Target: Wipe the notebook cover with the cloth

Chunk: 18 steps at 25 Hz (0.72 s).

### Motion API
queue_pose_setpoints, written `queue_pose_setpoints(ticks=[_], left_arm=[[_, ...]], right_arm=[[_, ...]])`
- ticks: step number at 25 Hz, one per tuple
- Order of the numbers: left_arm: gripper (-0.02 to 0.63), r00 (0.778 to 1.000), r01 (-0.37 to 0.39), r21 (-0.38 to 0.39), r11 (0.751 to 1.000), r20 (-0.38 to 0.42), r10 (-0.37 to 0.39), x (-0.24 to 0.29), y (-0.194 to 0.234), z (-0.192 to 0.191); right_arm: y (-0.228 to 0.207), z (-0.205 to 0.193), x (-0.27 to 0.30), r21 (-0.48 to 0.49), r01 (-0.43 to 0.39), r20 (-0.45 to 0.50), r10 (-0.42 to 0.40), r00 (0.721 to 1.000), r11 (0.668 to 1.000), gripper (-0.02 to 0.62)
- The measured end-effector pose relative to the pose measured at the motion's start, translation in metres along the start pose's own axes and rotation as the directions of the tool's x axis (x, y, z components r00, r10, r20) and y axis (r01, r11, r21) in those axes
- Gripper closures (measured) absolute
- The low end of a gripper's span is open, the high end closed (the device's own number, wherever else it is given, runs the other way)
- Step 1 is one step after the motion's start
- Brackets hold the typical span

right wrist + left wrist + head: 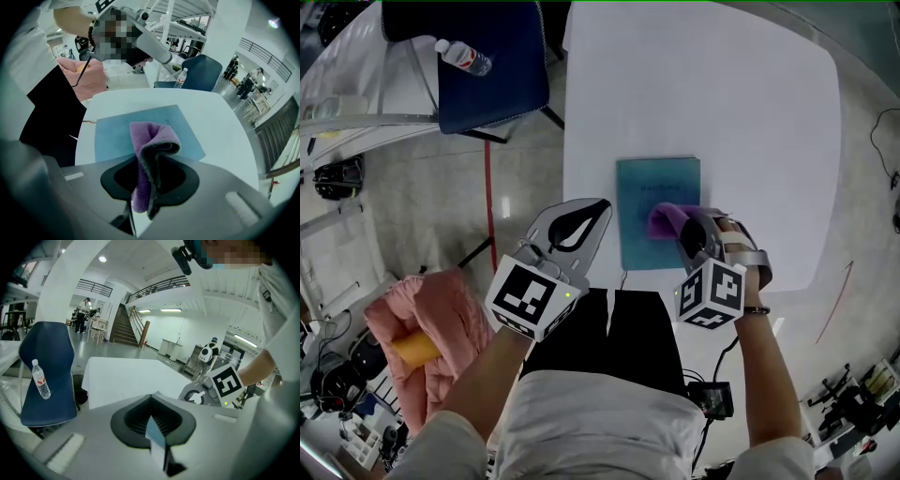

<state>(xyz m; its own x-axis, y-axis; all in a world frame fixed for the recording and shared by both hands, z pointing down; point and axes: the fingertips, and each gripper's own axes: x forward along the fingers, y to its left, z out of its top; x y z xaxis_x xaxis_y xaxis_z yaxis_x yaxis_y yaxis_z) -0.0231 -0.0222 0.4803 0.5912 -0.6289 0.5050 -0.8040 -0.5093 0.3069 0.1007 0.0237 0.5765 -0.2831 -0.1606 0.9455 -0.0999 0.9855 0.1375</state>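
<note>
A teal notebook lies flat near the front edge of the white table. My right gripper hovers over the notebook's lower right part and is shut on a folded purple cloth. In the right gripper view the cloth hangs out between the jaws, over the notebook. My left gripper is held off the table's left front corner, left of the notebook. Its jaws are closed together with nothing between them, as the left gripper view shows.
A blue chair with a water bottle on its seat stands left of the table. A pink bundle lies at the lower left. A black cable box hangs near my body. The table's far half is bare.
</note>
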Motion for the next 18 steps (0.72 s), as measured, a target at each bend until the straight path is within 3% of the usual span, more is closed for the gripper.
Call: queue_pose_setpoints(ticks=[7,18], left_arm=[[0.606,1.000,0.011,0.000,1.000,-0.003,-0.011,0.000,-0.009,-0.004],[0.606,1.000,0.029,0.011,1.000,-0.001,-0.029,0.005,-0.025,-0.004]], right_arm=[[0.022,-0.005,-0.005,0.002,-0.036,-0.001,0.036,0.999,0.999,0.486],[0.064,-0.019,-0.019,0.004,-0.180,-0.036,0.180,0.983,0.984,0.486]])
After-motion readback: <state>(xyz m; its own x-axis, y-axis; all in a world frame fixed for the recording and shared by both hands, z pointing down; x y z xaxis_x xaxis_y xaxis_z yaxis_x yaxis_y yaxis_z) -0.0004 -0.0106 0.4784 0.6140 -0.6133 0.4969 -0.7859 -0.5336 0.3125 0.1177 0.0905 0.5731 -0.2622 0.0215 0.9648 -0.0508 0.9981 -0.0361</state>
